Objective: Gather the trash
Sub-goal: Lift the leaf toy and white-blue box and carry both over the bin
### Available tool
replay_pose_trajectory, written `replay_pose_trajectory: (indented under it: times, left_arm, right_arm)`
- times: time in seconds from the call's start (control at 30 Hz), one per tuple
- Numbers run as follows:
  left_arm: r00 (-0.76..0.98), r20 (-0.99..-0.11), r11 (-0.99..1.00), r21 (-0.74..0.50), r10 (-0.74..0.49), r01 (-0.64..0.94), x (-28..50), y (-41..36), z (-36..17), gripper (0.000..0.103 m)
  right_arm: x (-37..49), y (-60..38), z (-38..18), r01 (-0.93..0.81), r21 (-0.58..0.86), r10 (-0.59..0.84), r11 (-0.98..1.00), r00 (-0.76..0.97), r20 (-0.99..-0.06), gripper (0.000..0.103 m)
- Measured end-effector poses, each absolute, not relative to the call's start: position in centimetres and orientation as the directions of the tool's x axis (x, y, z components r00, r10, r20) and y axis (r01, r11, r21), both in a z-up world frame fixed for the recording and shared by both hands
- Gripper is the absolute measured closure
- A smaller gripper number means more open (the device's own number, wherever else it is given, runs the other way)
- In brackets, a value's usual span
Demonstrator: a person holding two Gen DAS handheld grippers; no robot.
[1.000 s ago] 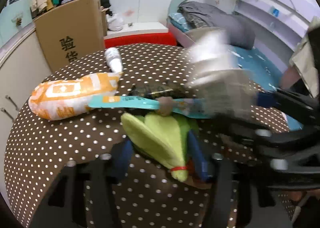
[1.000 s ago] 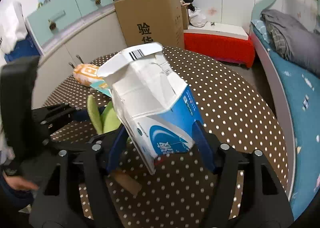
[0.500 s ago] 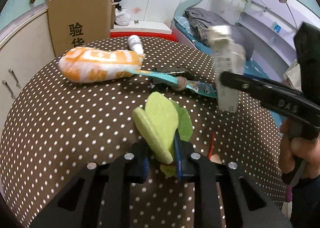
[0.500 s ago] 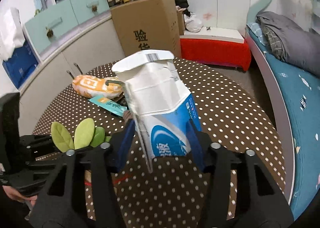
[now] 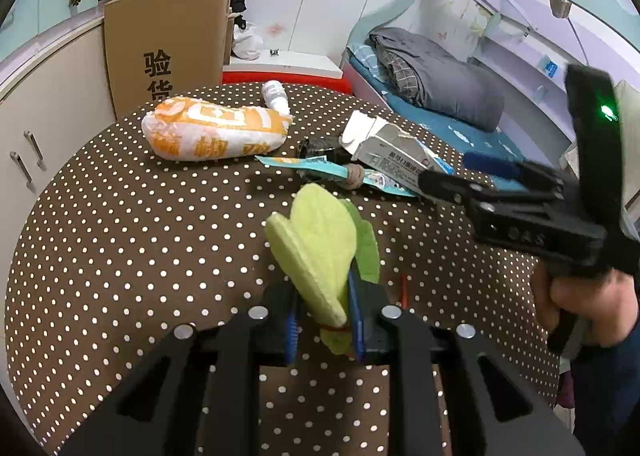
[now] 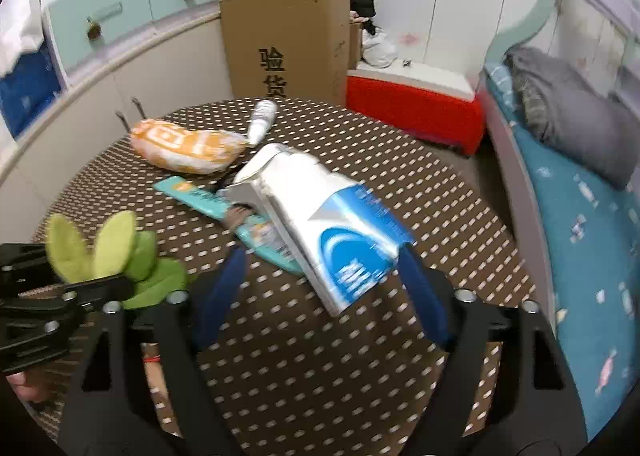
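My left gripper [image 5: 322, 296] is shut on a bunch of green felt leaves [image 5: 316, 240] and holds them just above the dotted table [image 5: 120, 216]. The leaves [image 6: 112, 248] also show at the lower left of the right wrist view. My right gripper [image 6: 322, 260] has its jaws opening. Between them a blue-and-white carton [image 6: 332, 224] leans over, blurred, away from the left pad, with its torn top down on a teal wrapper [image 6: 208, 200]. The left wrist view shows the carton [image 5: 392, 152] lying in front of the right gripper [image 5: 468, 174].
An orange-and-white snack bag [image 5: 216, 132] and a small white bottle [image 5: 276, 96] lie at the table's far side. Behind the table stand a cardboard box [image 5: 168, 48] and a red-and-white chest [image 6: 416, 108]. A bed [image 6: 580, 216] runs along the right.
My left gripper closed on the green leaves and drew them back from the pile. My right gripper spread its jaws, and the upright carton tipped forward onto the table.
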State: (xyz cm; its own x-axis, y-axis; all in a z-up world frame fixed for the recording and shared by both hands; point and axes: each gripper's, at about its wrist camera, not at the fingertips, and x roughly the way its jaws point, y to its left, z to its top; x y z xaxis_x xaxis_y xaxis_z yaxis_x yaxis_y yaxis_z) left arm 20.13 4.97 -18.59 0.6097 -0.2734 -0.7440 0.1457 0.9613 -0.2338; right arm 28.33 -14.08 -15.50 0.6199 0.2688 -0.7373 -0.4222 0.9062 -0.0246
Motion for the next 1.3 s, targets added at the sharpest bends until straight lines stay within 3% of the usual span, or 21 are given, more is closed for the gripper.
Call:
replay_pose_trajectory:
  times: [0.1,0.27,0.43,0.7,1.07,1.3]
  left_arm:
    - [0.612,-0.742,0.961,-0.241,-0.274,0.138,20.1,5.4,-18.5,0.083]
    - [0.622,-0.736,0.961,-0.25,-0.266,0.115,20.5,6.4,-18.2,0.083]
    - [0.625,-0.735,0.961,-0.254,-0.265,0.109,21.1,7.3,-17.9,0.083]
    - [0.634,-0.714,0.953,-0.265,-0.297,0.148,20.7,5.5,-17.0,0.083]
    - [0.653,-0.685,0.946,-0.256,-0.323,0.2,19.7,3.6,-15.1,0.083]
    - [0.678,-0.633,0.928,-0.257,-0.372,0.269,19.5,0.6,-12.0,0.083]
  right_arm:
    - [30.8,-14.1,-16.7,-0.436,-0.049,0.245,0.899,0.591,-0.769,0.016]
    - [34.3,-14.2,-18.5,-0.487,0.068,0.345,0.871,0.506,-0.79,0.013]
    - [33.1,-15.2,-17.1,-0.482,0.09,0.372,0.871,0.529,-0.763,0.034]
    - [29.1,-18.5,-15.6,-0.43,0.218,0.445,0.876,0.547,-0.71,0.05]
    - [24.6,-21.8,-14.3,-0.389,0.313,0.496,0.866,0.602,-0.626,0.051]
    - [21.5,-26.8,-9.8,-0.337,0.35,0.481,0.874,0.702,-0.526,0.051]
